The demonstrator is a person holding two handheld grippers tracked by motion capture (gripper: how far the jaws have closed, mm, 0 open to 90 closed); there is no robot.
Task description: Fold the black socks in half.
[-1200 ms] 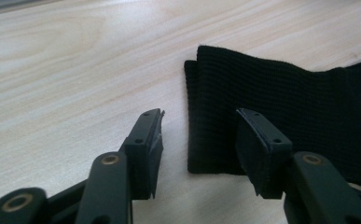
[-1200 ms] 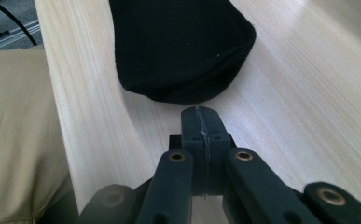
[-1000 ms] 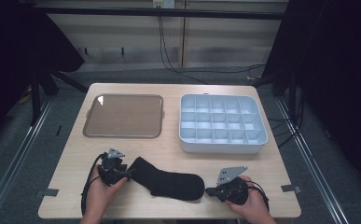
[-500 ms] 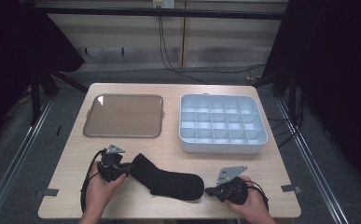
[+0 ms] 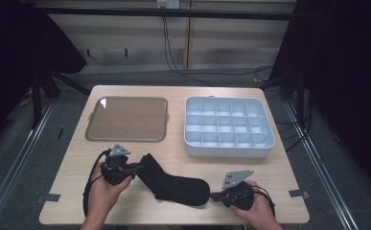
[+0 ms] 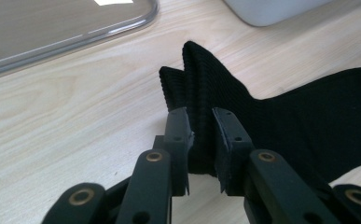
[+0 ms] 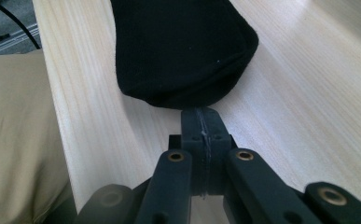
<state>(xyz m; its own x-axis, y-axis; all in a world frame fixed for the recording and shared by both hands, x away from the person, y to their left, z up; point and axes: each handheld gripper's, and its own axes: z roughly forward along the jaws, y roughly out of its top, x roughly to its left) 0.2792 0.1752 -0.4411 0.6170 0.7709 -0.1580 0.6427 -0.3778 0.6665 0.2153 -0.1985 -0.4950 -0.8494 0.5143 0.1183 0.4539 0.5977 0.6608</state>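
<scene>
Since the earlier frame, my left gripper [image 6: 200, 126] has just been closing and now pinches the cuff of the black sock [image 5: 173, 181], bunching it off the table [image 5: 77, 163]. My right gripper [image 7: 200, 122] sits with jaws pressed together, empty, just beside the sock's toe. I judge the grasp made and the carry not yet begun. The sock lies along the near edge, between both hands. Ahead, the clear lid [image 5: 127, 120] and compartment tray [image 5: 228, 127] leave open wood between them.
</scene>
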